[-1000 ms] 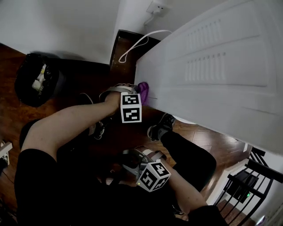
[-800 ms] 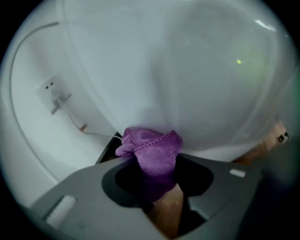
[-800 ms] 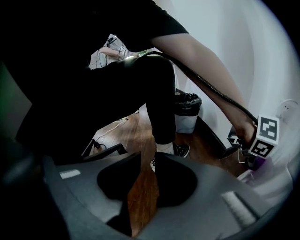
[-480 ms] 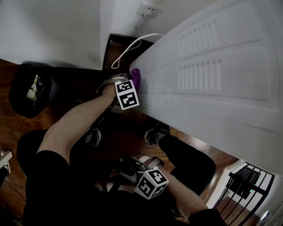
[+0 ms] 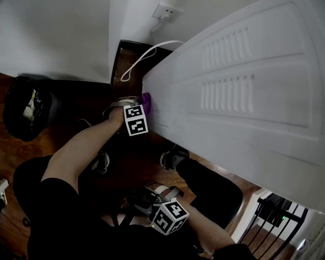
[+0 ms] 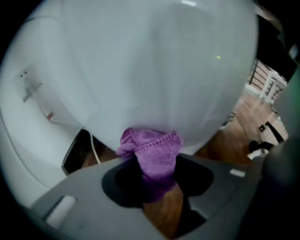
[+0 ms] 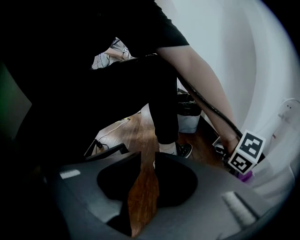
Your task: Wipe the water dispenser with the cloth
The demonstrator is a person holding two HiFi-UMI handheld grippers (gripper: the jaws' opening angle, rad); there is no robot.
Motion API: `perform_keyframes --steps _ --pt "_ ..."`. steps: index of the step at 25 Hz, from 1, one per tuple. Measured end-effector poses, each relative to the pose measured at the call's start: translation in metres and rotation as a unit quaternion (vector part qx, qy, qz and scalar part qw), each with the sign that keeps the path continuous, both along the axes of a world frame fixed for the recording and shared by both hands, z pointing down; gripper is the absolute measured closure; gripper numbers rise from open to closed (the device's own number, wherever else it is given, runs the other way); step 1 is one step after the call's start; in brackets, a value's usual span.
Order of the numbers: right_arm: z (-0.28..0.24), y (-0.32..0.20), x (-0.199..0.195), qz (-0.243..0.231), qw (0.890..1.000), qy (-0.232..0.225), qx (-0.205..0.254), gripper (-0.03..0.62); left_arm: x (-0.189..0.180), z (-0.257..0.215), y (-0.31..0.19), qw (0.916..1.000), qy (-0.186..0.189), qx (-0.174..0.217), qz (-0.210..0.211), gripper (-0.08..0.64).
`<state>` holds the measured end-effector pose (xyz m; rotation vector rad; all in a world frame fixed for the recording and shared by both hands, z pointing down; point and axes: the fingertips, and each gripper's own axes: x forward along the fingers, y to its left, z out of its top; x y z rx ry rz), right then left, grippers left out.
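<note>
The water dispenser [image 5: 244, 101] is a tall white cabinet with vent slots, and it fills the right of the head view. My left gripper [image 5: 142, 105] is shut on a purple cloth [image 5: 145, 99] and presses it against the white panel near its left edge. In the left gripper view the bunched cloth [image 6: 152, 147] sticks out between the jaws and touches the curved white surface of the dispenser [image 6: 154, 70]. My right gripper [image 5: 141, 200] hangs low by the person's lap, shut with nothing in it [image 7: 144, 159]. The right gripper view shows the left gripper's marker cube [image 7: 247, 151] at the far right.
A black bin [image 5: 25, 109] with rubbish stands on the wooden floor at left. A white cable [image 5: 147, 55] runs from a wall socket [image 5: 165, 11] behind the dispenser. The person's shoe [image 5: 172, 157] is beside the dispenser's base. A black metal rack [image 5: 274, 218] stands at bottom right.
The left gripper has slid the purple cloth down the dispenser's panel, still near its left edge. The right gripper has stayed where it was.
</note>
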<state>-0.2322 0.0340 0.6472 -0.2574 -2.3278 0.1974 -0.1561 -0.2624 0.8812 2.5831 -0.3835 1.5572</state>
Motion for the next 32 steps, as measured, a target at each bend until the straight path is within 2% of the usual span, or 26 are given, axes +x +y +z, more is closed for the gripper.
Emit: perform_keyframes --steps 4,6,8,11,13,16,18,19,22,25,27,29,32 --pt "0.003 0.004 0.010 0.000 1.000 0.015 -0.011 0.494 -0.009 0.009 -0.091 0.9964 -0.008 0.043 -0.073 0.354" --pt "0.006 0.005 0.015 -0.001 1.000 0.021 -0.014 0.494 -0.012 0.014 -0.113 0.9943 -0.007 0.048 -0.095 0.354" --pt "0.007 0.002 0.012 0.000 1.000 0.019 -0.013 0.494 -0.016 0.021 -0.113 0.9935 -0.002 0.037 -0.108 0.354" --pt "0.002 -0.006 0.005 0.006 1.000 0.006 -0.014 0.494 -0.013 0.026 -0.064 0.9955 0.016 -0.010 -0.093 0.354" --pt "-0.003 -0.006 0.002 0.008 1.000 -0.003 -0.015 0.494 -0.002 0.022 0.001 0.9974 0.027 -0.051 -0.042 0.359" --pt "-0.009 -0.001 0.000 0.004 1.000 -0.014 -0.017 0.494 0.012 0.001 0.098 0.9909 0.053 -0.120 0.030 0.359" --pt "-0.012 0.000 0.000 -0.001 1.000 -0.013 -0.019 0.494 0.016 -0.008 0.125 0.9868 0.066 -0.142 0.042 0.359" --pt "-0.012 0.000 0.001 -0.003 1.000 -0.012 -0.019 0.495 0.016 -0.006 0.123 0.9874 0.064 -0.139 0.042 0.359" --pt "-0.011 -0.001 0.000 0.004 1.000 -0.016 -0.017 0.494 0.009 0.024 0.079 0.9941 0.038 -0.098 0.026 0.359" --pt "-0.010 0.004 0.002 0.006 1.000 -0.008 -0.027 0.495 0.000 0.061 0.004 0.9975 0.010 -0.057 -0.040 0.359" --pt "-0.007 0.007 0.004 0.005 1.000 -0.004 -0.028 0.494 -0.010 0.074 -0.055 0.9943 -0.002 -0.029 -0.103 0.359" --pt "-0.003 0.008 0.006 0.003 1.000 0.004 -0.029 0.494 -0.018 0.078 -0.103 0.9892 -0.013 -0.002 -0.146 0.357" --pt "0.004 0.009 0.009 0.000 1.000 0.013 -0.028 0.494 -0.026 0.086 -0.135 0.9869 -0.033 0.015 -0.157 0.357"
